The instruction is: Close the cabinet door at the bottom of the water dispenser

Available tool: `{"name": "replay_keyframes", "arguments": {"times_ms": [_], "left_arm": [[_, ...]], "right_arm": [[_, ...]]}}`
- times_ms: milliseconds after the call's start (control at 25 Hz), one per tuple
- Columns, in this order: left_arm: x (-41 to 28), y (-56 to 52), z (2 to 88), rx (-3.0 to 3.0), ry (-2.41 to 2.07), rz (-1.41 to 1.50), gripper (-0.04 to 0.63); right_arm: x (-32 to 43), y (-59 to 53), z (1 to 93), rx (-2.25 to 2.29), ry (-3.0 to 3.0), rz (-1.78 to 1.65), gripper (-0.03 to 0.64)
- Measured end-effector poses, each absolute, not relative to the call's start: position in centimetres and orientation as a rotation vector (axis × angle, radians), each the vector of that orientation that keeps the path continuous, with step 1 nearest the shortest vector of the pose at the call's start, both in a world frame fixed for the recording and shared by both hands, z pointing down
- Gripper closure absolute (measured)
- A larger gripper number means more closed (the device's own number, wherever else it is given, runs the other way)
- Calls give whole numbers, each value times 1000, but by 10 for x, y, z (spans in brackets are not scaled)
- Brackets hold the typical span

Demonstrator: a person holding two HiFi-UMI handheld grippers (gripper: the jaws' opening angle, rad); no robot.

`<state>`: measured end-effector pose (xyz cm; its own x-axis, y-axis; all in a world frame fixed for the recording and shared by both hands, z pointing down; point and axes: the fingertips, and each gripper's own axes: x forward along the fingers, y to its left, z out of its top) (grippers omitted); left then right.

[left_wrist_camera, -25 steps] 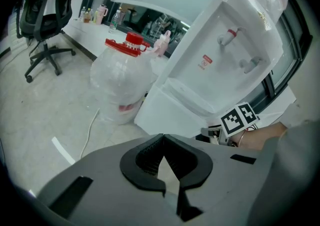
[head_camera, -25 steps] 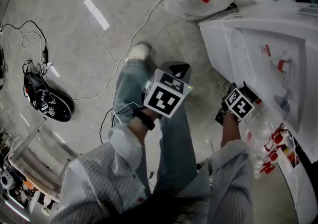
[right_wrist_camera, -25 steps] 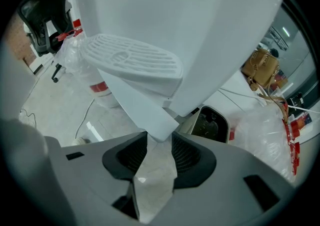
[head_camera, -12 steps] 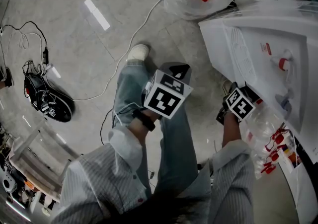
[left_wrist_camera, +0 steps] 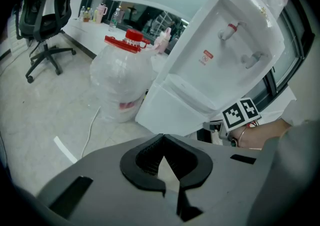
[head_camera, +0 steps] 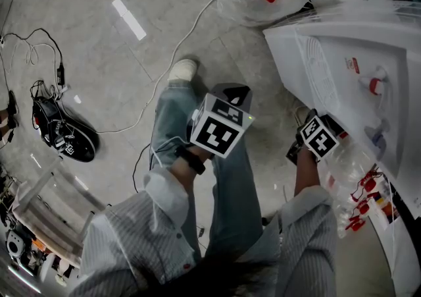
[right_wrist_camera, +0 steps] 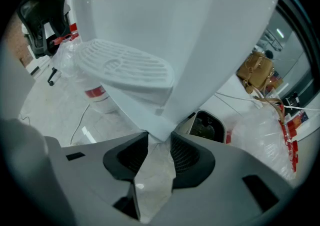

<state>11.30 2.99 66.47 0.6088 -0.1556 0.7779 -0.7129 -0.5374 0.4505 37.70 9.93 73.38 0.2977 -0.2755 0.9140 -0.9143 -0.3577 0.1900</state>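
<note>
The white water dispenser (head_camera: 342, 58) stands at the right, its taps showing in the left gripper view. Its bottom cabinet door (left_wrist_camera: 170, 112) is a plain white panel below the tap recess. My right gripper (right_wrist_camera: 159, 140) is low at the dispenser's front, under its marker cube (head_camera: 320, 137). The door's lower corner (right_wrist_camera: 161, 127) sits between its pads and touches both. My left gripper (left_wrist_camera: 162, 157) hangs over the person's leg, well left of the dispenser. It is shut with nothing in it.
A bagged water jug with a red cap (left_wrist_camera: 122, 79) stands left of the dispenser. A white cable (head_camera: 164, 72) crosses the floor, and a black device with wires (head_camera: 62, 134) lies far left. Clear bags of bottles (head_camera: 355, 184) crowd the lower right. An office chair (left_wrist_camera: 45, 24) stands farther back.
The right gripper's marker cube has shifted slightly to the right, toward the dispenser. The left gripper has stayed in place.
</note>
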Motion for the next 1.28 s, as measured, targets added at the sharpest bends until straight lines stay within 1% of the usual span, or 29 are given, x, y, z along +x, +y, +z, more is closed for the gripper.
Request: {"name": "replay_keyframes", "arguments": {"times_ms": [80,160,400,440,600,800,1120,1280], "left_arm": [[115,30,666,2038,-683,882,584],[115,29,666,2031,-685,882,584],[123,27,663,2046,-681,879,584],[123,26,663,2046,-684,876,584],[121,24,663,2045,-690,875,584],[117,22,656,2049,-684,889,584],[119,19,625,2121,-576,915,584],[112,10,596,2181,-512,927,584]], "right_arm": [[391,94,732,1834,-1037,1089,481],[394,92,732,1835,-1032,1107,508],[399,92,733,1901,-986,1086,511],[400,93,733,1921,-967,1082,531],[400,94,732,1952,-946,1047,532],[398,96,731,1878,-972,1034,535],[361,93,703,1877,-1023,1067,535],[335,89,672,1946,-1008,1116,535]]}}
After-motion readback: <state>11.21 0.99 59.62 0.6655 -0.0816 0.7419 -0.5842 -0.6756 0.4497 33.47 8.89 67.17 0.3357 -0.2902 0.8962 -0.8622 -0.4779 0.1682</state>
